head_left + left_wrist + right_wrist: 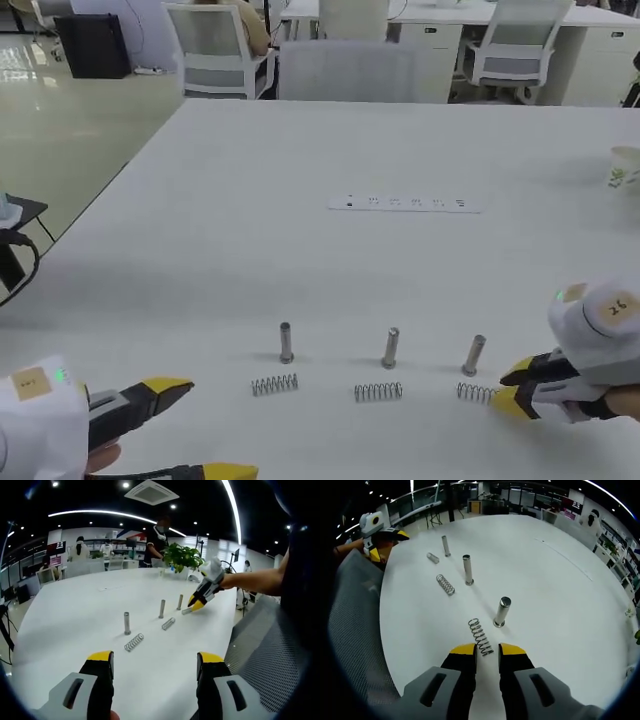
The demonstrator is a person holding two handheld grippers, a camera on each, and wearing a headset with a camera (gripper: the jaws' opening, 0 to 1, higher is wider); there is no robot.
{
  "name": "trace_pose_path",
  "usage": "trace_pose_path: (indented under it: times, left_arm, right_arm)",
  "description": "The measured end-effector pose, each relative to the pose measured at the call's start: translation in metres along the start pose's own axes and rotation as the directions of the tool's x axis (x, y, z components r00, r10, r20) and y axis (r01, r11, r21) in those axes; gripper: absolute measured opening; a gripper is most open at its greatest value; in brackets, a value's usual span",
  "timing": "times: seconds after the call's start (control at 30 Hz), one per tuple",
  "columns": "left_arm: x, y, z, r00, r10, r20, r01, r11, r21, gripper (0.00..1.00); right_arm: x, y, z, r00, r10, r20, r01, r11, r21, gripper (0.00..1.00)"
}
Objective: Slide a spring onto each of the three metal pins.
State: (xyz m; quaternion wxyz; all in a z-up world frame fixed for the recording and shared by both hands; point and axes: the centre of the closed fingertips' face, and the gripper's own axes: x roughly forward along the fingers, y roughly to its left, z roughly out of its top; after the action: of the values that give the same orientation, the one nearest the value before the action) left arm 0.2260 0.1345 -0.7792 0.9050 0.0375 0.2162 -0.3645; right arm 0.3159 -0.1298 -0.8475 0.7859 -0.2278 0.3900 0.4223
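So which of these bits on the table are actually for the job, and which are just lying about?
For the job: left pin, middle pin, right pin; left spring, middle spring, right spring; left gripper, right gripper.
Lying about: paper cup, socket strip, office chairs.

The left gripper (pixel 198 428) and right gripper (pixel 509 387) match: white housings, grey-and-black jaws, yellow tips. Each housing bears a tan sticker (pixel 618 307) and a small green light (pixel 60 376).
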Motion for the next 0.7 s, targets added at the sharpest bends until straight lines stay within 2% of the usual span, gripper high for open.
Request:
trace_pose_path:
  times: [0.5,0.7]
  left_arm:
    - [-0.0004,-0.0031,0.0024,0.9999,-0.012,0.001,0.012,1.0,0.004,0.62]
    - [-0.0008,-0.0056,0.0038,0.9998,-0.021,0.001,0.021,1.0,0.008,0.61]
  right_arm:
    - [0.0069,0.0062,-0.0065,0.998,0.023,-0.058,-0.027,0.997,-0.075,0.11]
    - [0.0063,0.0083,-0.007,0.9983,0.024,-0.052,-0.028,0.996,-0.08,0.09]
